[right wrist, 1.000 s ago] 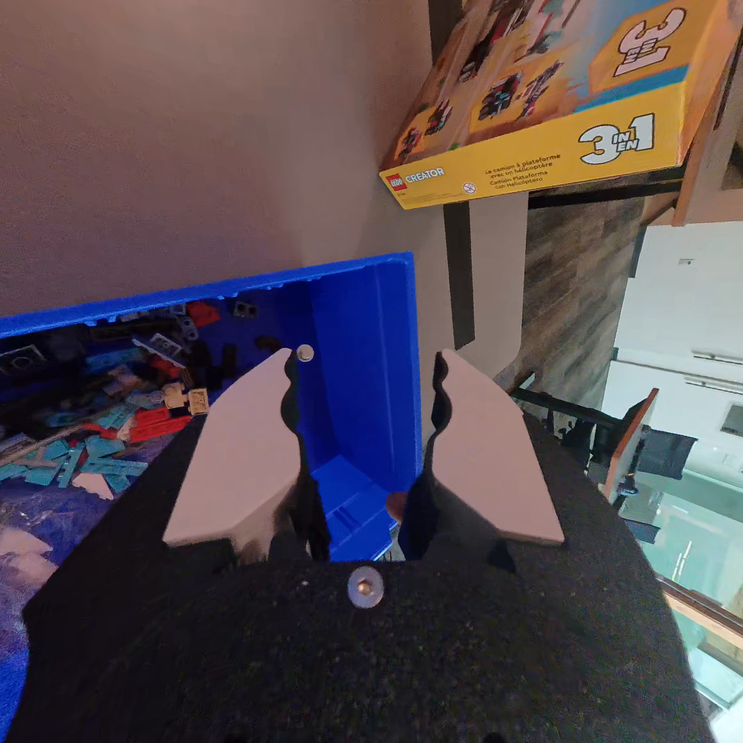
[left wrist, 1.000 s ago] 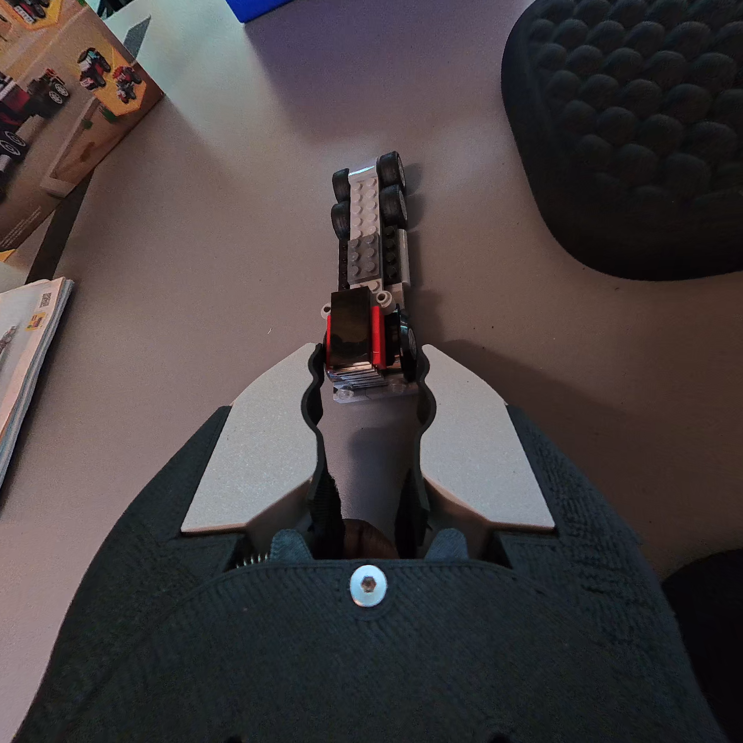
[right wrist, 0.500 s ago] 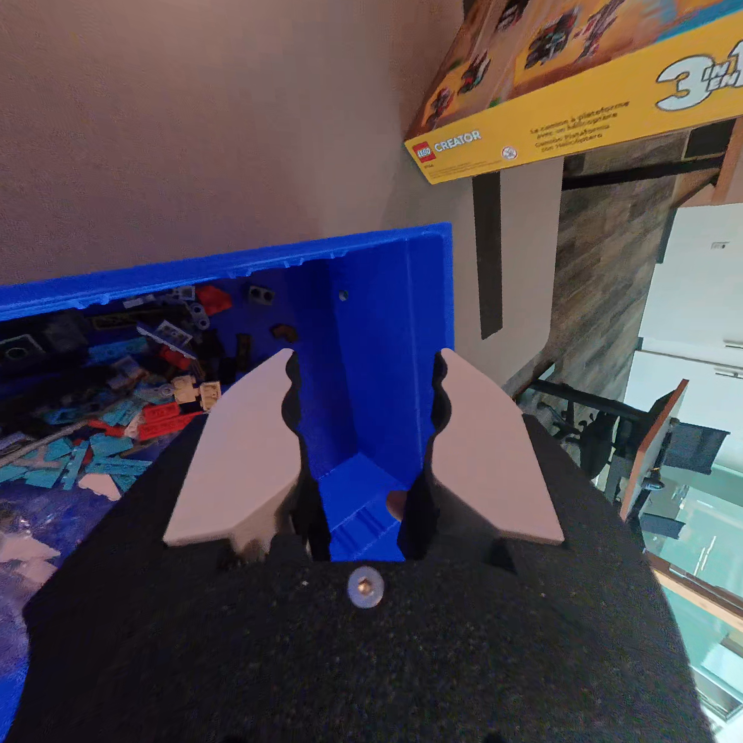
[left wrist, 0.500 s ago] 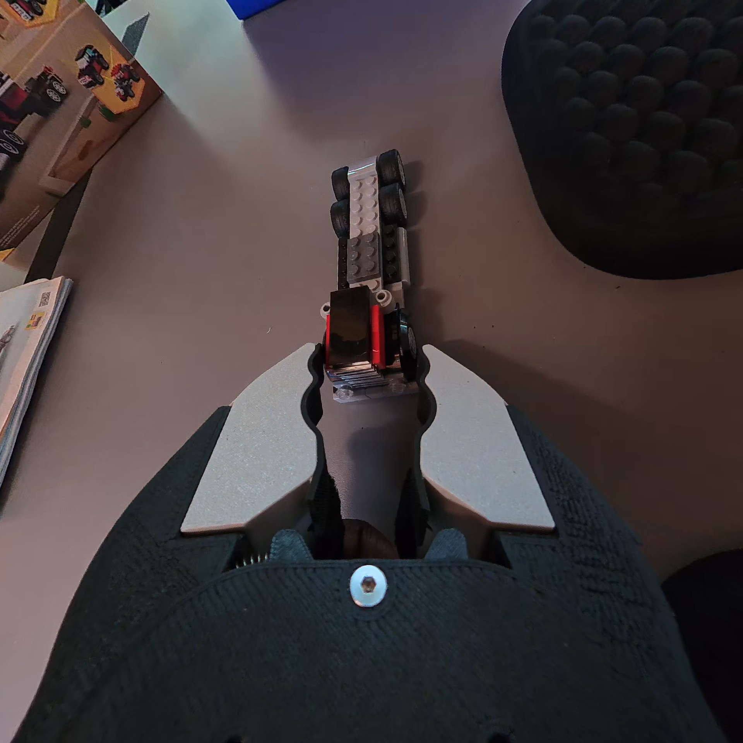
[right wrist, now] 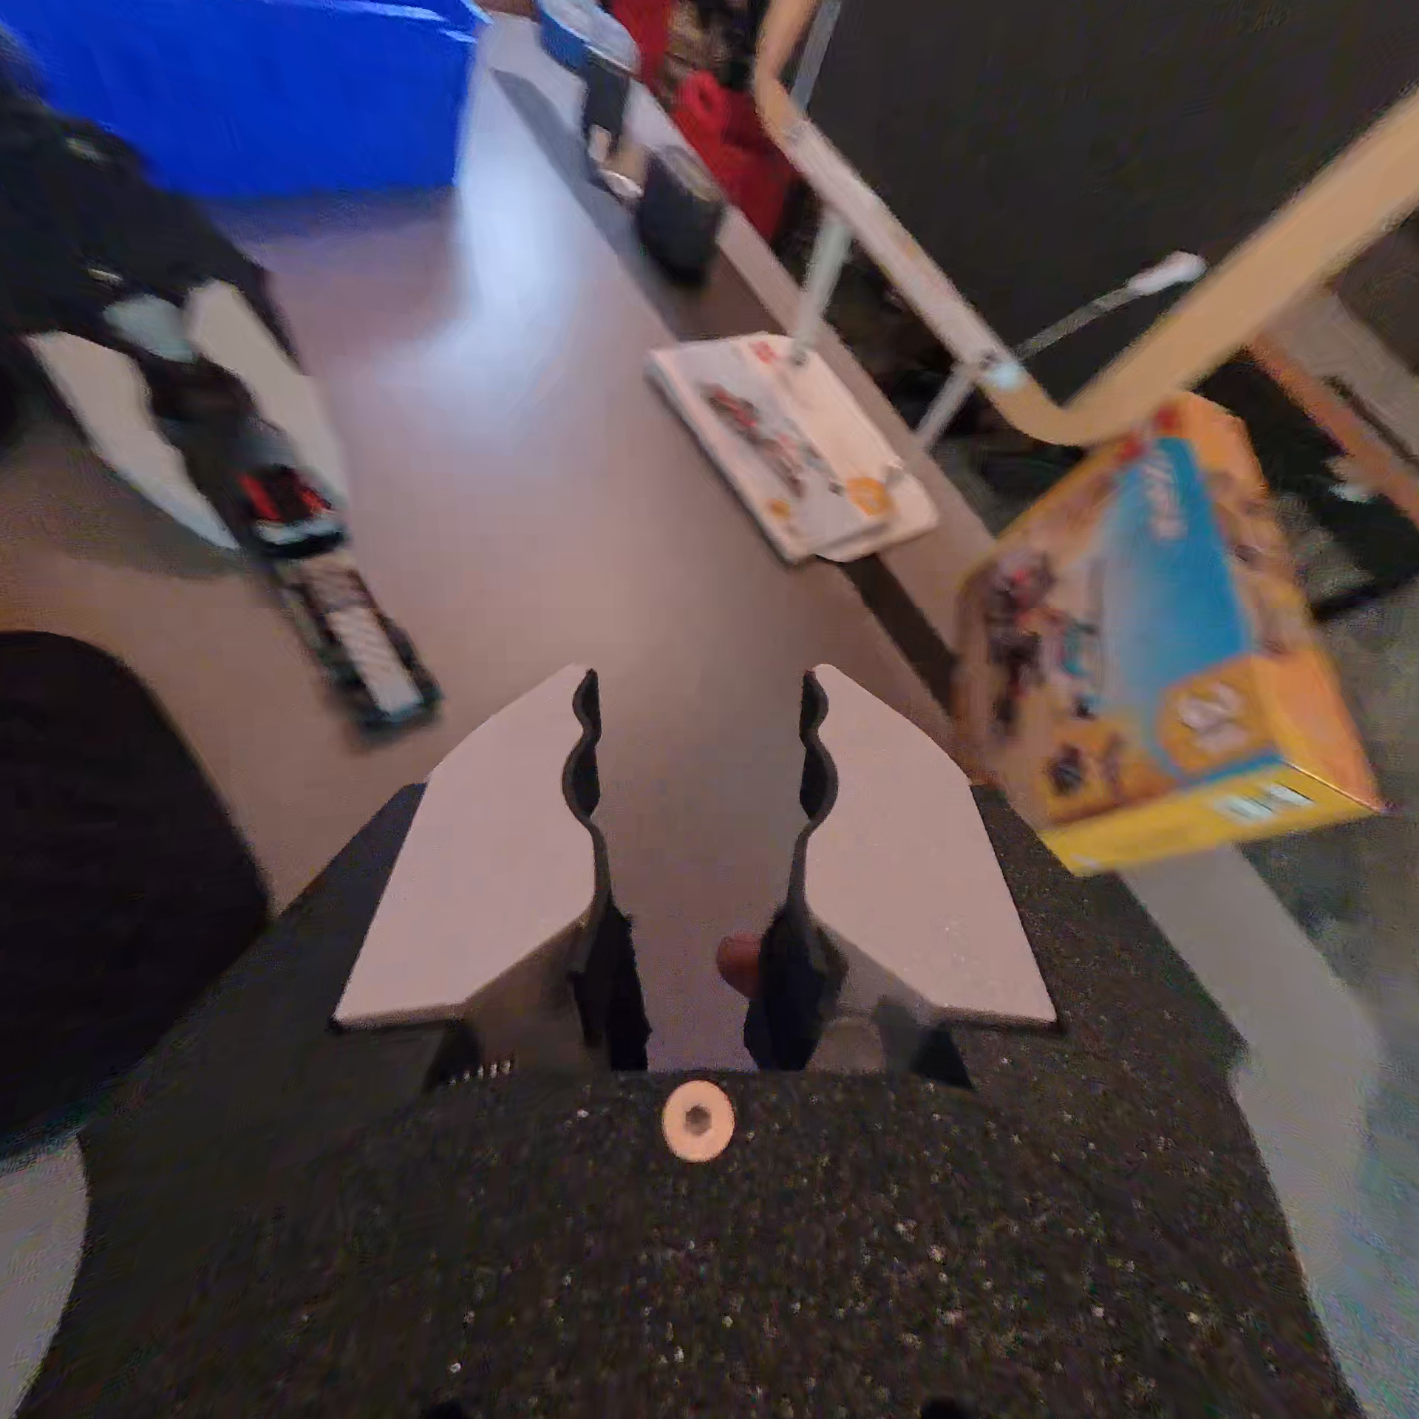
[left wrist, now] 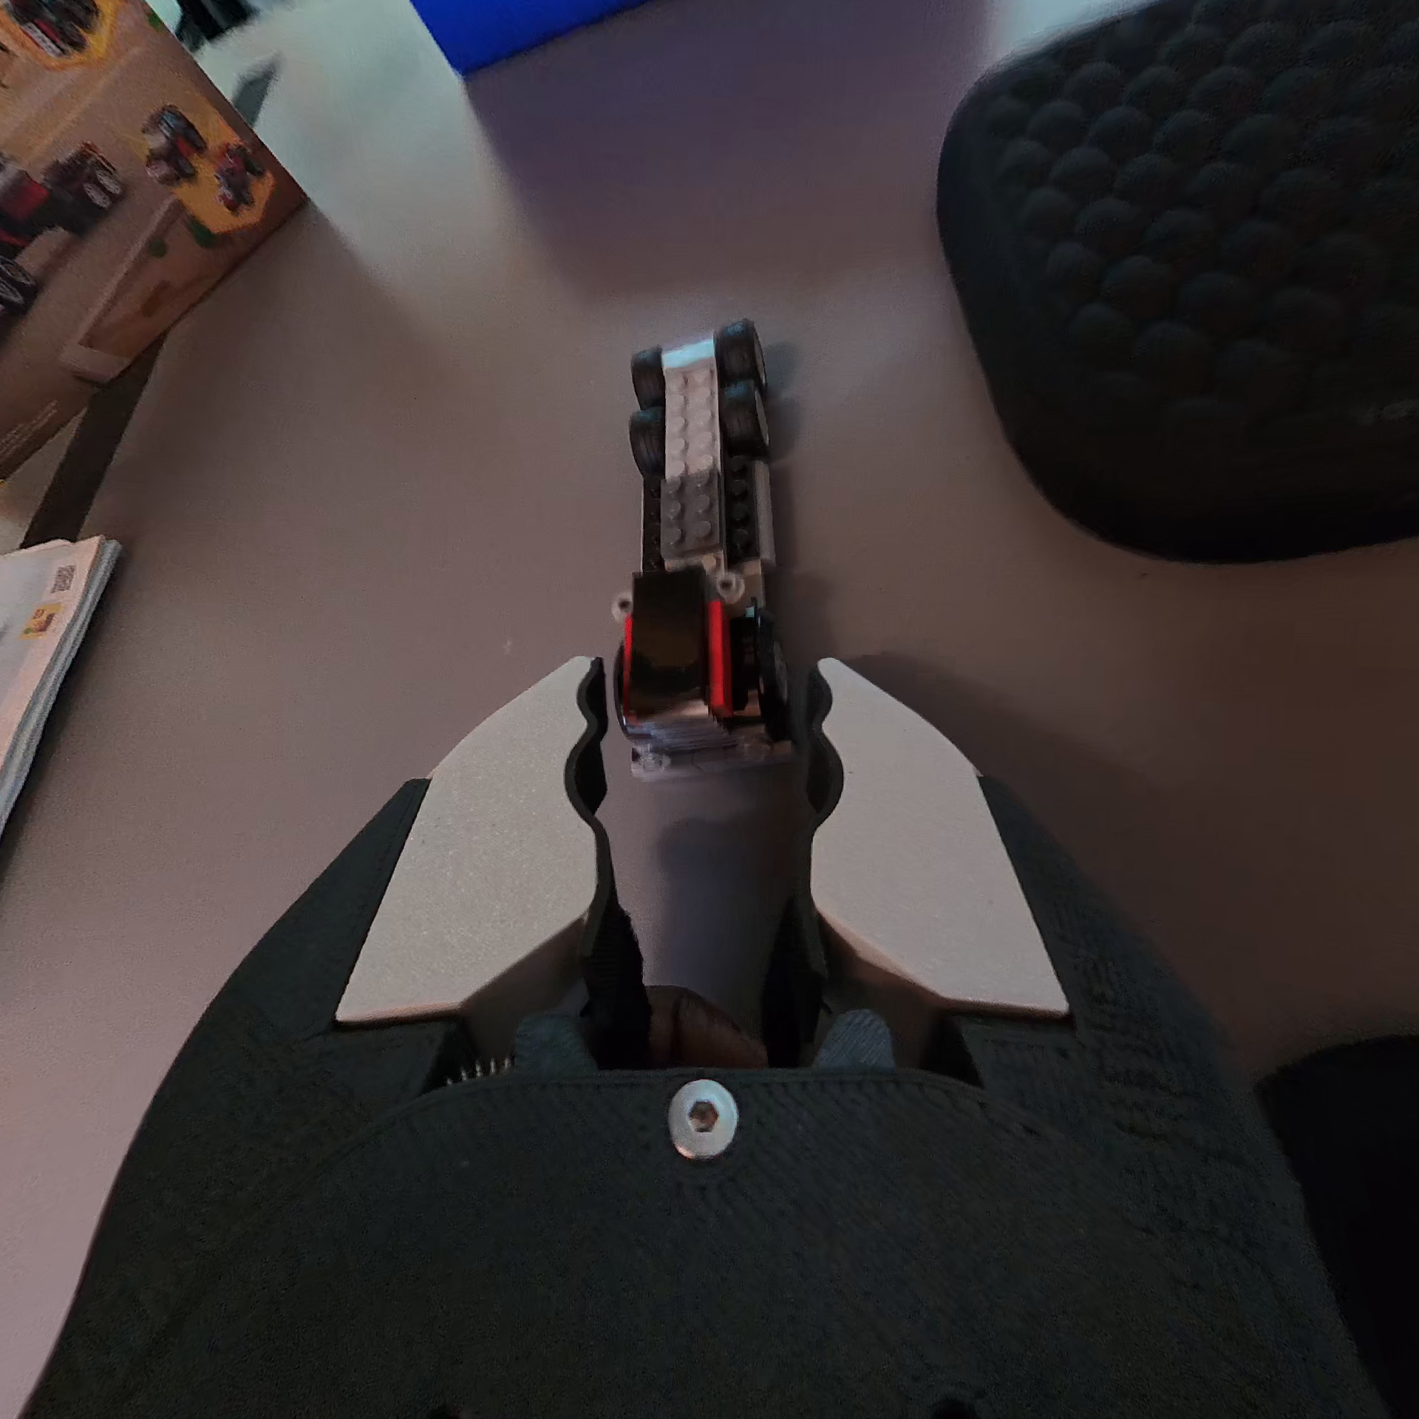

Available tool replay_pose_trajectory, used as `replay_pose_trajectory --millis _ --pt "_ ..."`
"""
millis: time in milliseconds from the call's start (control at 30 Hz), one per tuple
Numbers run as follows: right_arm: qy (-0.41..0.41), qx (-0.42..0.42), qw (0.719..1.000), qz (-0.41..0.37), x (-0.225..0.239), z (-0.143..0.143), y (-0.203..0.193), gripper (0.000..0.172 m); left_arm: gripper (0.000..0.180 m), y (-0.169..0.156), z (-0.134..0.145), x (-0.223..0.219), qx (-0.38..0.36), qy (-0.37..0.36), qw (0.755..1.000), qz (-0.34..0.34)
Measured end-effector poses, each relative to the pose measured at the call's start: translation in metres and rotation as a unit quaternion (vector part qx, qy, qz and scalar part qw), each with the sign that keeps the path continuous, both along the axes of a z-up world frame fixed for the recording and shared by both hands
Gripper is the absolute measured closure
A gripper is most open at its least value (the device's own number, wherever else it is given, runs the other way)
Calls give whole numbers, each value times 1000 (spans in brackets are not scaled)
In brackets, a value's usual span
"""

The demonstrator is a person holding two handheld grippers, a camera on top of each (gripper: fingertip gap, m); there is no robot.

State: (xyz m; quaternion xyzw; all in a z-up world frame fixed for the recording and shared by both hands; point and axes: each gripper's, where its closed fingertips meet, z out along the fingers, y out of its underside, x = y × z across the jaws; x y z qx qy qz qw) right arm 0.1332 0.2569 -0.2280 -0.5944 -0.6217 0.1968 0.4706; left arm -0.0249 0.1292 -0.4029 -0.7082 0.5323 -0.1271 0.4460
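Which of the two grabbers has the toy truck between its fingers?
The left gripper. The toy truck's red and black cab sits between its open fingers, with gaps on both sides. The right gripper has only bare table between its fingers.

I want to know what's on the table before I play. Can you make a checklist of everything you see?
Surface: grey table, in dim light.
Job's things: brick-built toy truck, red-and-black cab between the left gripper's fingers.
Clutter: toy set box; instruction booklet; blue bin; black bumpy cushion.
Grippers: left gripper open, small gaps beside the cab; right gripper open, with nothing between its fingers.
Cables: nothing seen.
Surroundings: wooden chair frame, blurry.
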Motion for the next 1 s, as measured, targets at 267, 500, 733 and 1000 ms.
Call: replay_pose_trajectory --millis 267,500,733,1000 --pt "-132 -195 943 236 -116 -126 -130 134 136 2 7 3 -11 -27 999 17" --pt "-123 -195 946 227 -147 -158 -131 130 142 1 5 -2 -27 -29 999 20" --pt "-82 -157 956 235 -162 -160 -126 140 142 1 5 -2 -31 -32 999 20" --pt "-34 -185 952 243 -160 -154 -125 146 137 2 -1 -3 -55 -21 998 26"
